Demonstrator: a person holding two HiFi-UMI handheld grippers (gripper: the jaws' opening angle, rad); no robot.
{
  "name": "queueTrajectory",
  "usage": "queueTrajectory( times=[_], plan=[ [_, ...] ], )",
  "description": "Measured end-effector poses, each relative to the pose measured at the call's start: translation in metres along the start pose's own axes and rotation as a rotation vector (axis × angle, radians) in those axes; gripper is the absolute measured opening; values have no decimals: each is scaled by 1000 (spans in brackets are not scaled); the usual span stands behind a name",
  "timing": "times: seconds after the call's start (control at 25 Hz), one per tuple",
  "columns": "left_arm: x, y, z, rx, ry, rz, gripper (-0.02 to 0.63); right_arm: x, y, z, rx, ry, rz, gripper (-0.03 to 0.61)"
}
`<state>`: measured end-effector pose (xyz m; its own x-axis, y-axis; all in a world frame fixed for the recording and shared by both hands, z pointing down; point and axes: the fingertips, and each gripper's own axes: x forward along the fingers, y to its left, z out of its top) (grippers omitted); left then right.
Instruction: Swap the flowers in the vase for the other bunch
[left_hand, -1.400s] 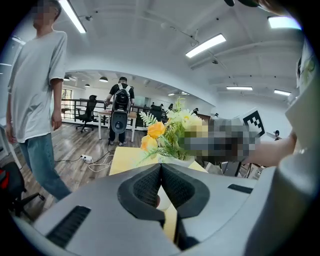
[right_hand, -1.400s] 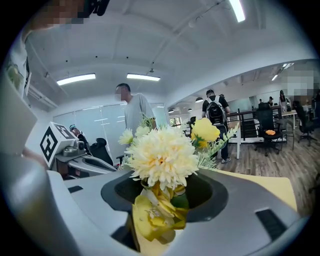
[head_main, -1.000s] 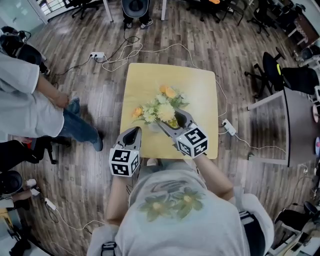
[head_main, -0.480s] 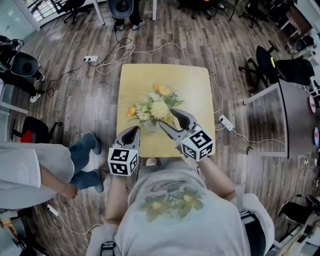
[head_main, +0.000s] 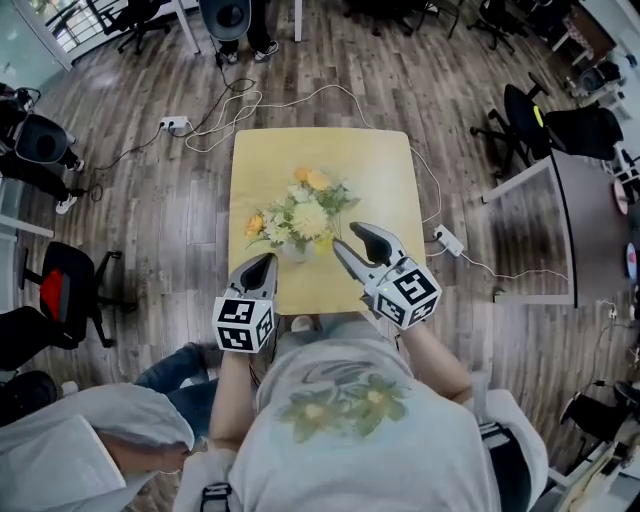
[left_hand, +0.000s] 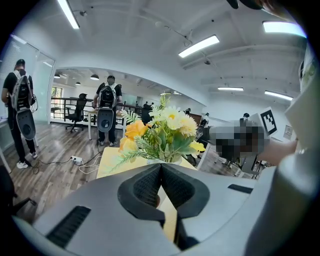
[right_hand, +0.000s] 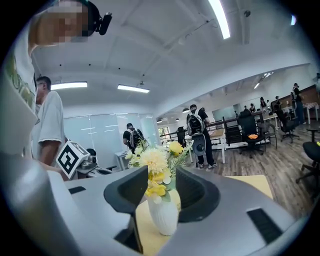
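The right gripper (right_hand: 161, 176) had its jaws apart, and they had just been closing a little. The white vase (right_hand: 162, 217) stood in line with the gap, just beyond the tips, and neither pad pressed on it. The left gripper (left_hand: 161, 167) had its 2 jaws clenched together on nothing, and it hovered over the near left part of the surface (head_main: 385, 165).

The vase stood upright on this yellow surface, nearer the near edge than the far one and a little left of the middle, between the tips of the 2 grippers. It held 1 bunch of flowers (head_main: 303, 210): white, yellow and orange blooms with green leaves.

Past the far edge, white cables (head_main: 250, 100) lay on the wooden floor (head_main: 130, 200). A black office chair (head_main: 560, 125) stood off the right edge.
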<state>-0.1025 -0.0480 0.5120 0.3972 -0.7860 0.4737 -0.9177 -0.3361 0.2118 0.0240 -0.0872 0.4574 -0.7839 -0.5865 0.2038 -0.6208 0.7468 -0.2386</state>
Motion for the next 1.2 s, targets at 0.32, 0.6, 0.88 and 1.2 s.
queueTrajectory(
  times=[0.32,0.6,0.88,1.2],
  plan=[
    [3,-1,2,-5,-3,-13,17,-13,-10,-3,14,-28,-46,72],
    [8,-10,1,-10,-16,-27,17,-20,-18,-19,-2,5,-64,52],
    [11,-14,2,-8,-16,-40,17,-20,-15,-26,-18,40,-74,46],
    [16,-25,0,-5,-8,-48,17,-28,-21,-33,-18,64,-86,46]
  ],
)
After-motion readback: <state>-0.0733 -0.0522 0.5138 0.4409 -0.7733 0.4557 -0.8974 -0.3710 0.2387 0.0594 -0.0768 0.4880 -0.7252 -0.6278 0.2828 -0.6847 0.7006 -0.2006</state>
